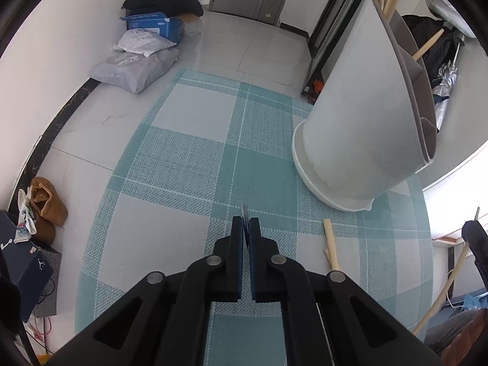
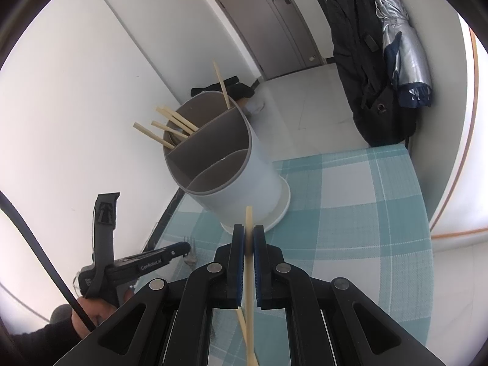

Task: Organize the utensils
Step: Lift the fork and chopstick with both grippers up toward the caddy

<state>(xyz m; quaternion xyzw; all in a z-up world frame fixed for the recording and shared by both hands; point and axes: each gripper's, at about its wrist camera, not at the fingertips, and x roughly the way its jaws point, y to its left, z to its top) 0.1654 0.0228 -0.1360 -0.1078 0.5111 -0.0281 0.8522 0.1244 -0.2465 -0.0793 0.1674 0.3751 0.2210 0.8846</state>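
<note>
The holder (image 2: 225, 158), a white cylinder split into compartments, stands in its saucer on the checked cloth (image 1: 183, 158), and several chopsticks (image 2: 170, 125) already lean in its far compartment, so part of the sorting looks done. The two nearer compartments show nothing inside from this angle. The left gripper (image 1: 245, 228) is clenched on a fork (image 1: 245, 210), whose tines stick out past the pads, held low over the cloth and well short of the holder. The right gripper (image 2: 249, 238) grasps a chopstick pair (image 2: 248, 262) near the saucer. One more chopstick pair (image 1: 331, 245) lies loose on the cloth by the holder. Left to do, I judge: fork, held chopsticks and loose ones into their compartments.
</note>
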